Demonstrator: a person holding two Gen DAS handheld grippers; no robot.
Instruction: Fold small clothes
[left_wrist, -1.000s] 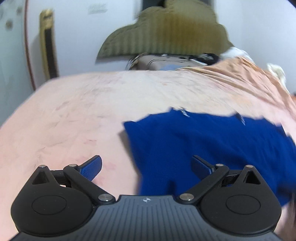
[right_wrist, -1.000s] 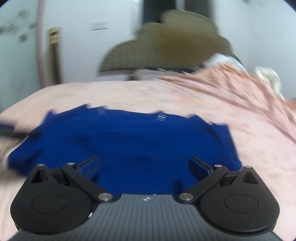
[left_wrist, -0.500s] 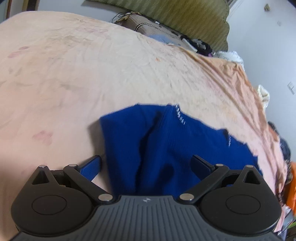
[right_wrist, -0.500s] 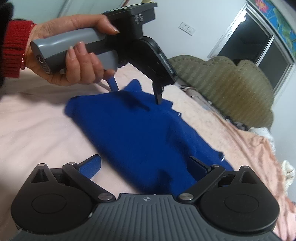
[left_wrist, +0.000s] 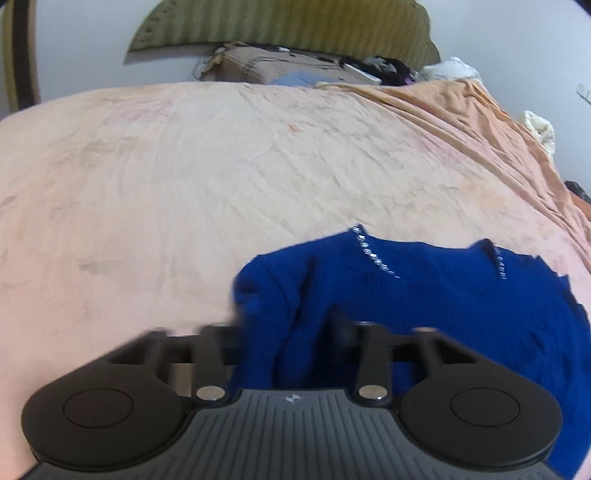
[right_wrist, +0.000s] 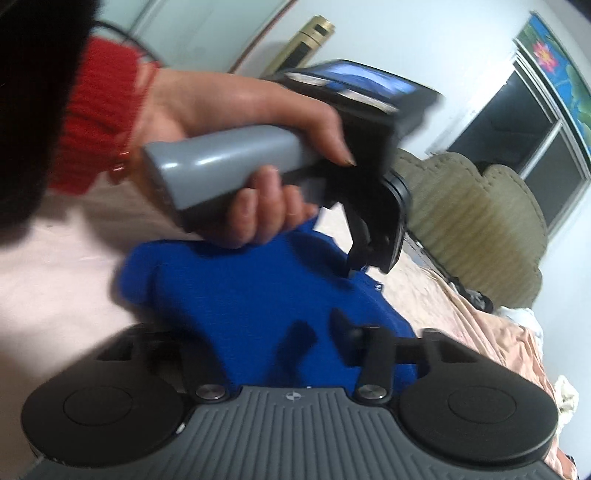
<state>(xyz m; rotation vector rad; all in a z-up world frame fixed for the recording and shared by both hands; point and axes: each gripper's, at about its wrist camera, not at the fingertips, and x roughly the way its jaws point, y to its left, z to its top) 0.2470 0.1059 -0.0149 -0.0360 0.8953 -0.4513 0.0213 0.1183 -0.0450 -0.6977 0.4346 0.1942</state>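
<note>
A blue knit sweater (left_wrist: 443, 302) lies spread on the pink bed sheet (left_wrist: 184, 184). My left gripper (left_wrist: 288, 325) is at its left edge. The jaws are closing and a bunched ridge of the knit stands pinched between them. In the right wrist view the same sweater (right_wrist: 240, 288) fills the middle. My right gripper (right_wrist: 291, 328) is over its near edge with its jaws closing. Cloth lies between them and covers the left finger. The right finger (right_wrist: 343, 325) still stands off the cloth. A hand (right_wrist: 240, 107) in a red sleeve holds the left gripper (right_wrist: 351, 269) at the sweater's far edge.
An olive padded headboard (left_wrist: 280, 26) stands at the far end of the bed, with a tan cushion (left_wrist: 280, 66) and loose clothes in front of it. Rumpled orange bedding (left_wrist: 517, 140) runs along the right side. A dark window (right_wrist: 535, 122) is in the wall.
Both grippers have gone from wide open to nearly closed around the sweater's edges. The left gripper has come closer over the cloth. The right view has rolled further.
</note>
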